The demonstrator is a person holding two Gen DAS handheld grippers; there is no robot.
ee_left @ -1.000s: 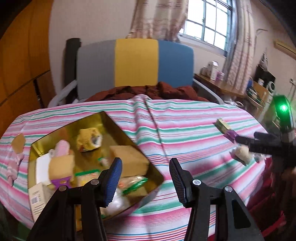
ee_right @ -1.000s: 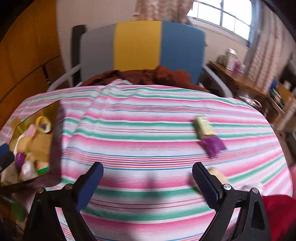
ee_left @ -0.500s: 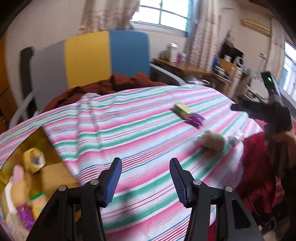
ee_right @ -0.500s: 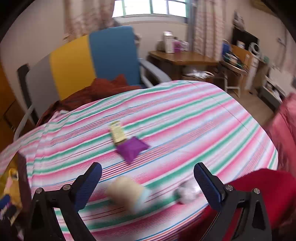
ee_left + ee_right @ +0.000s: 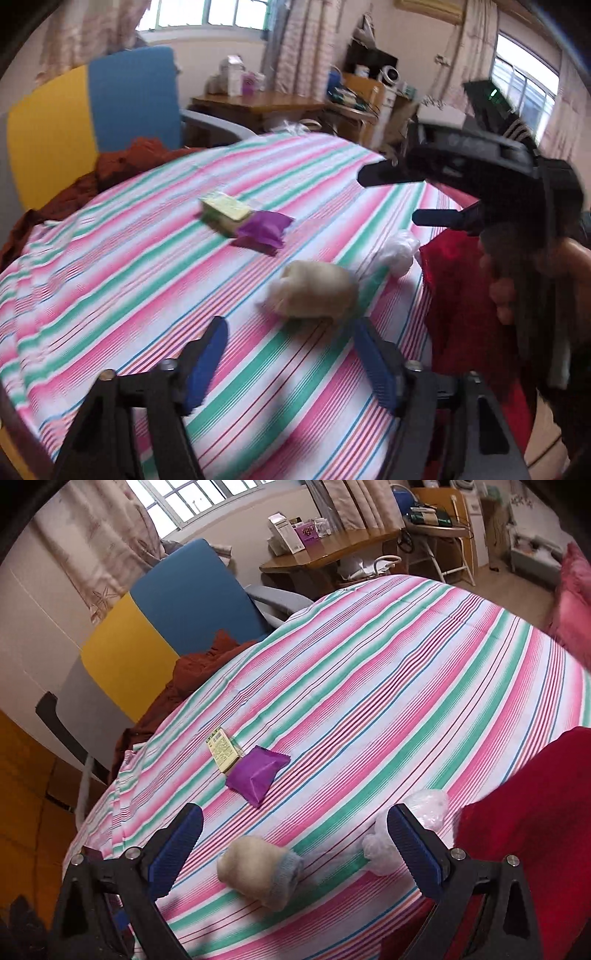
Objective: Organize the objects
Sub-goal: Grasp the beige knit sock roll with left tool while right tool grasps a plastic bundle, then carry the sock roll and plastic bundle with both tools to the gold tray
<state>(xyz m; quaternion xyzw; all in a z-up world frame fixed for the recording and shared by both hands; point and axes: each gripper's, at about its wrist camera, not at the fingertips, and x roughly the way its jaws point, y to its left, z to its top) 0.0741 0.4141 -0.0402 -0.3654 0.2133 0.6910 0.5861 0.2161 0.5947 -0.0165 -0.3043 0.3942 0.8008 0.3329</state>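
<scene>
My left tongs (image 5: 290, 363) are opening wide with nothing between them — the rolled beige sock (image 5: 314, 293) lies just ahead on the striped worktop (image 5: 110, 277), long axis crosswise. My right tongs (image 5: 295, 853), spread and empty too, straddle it from the other side — about equally near.

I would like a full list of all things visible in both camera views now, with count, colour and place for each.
striped cloth: 1, pink, green and white, covers the surface.
small box: 1, pale yellow, mid cloth, touching the purple packet.
purple packet: 1, purple, beside the box.
rolled sock: 1, cream with pale blue cuff, near edge.
plastic bag: 1, clear white, crumpled, near edge by the red fabric.
red fabric: 1, red, right of cloth.
chair: 1, grey, yellow, blue, behind.
brown cloth: 1, rust, on the chair.
desk: 1, wooden, cluttered, background.
left gripper: black, blue pads, jaws opening, empty.
right gripper: open, empty.
hand: 1, holds the right gripper.
</scene>
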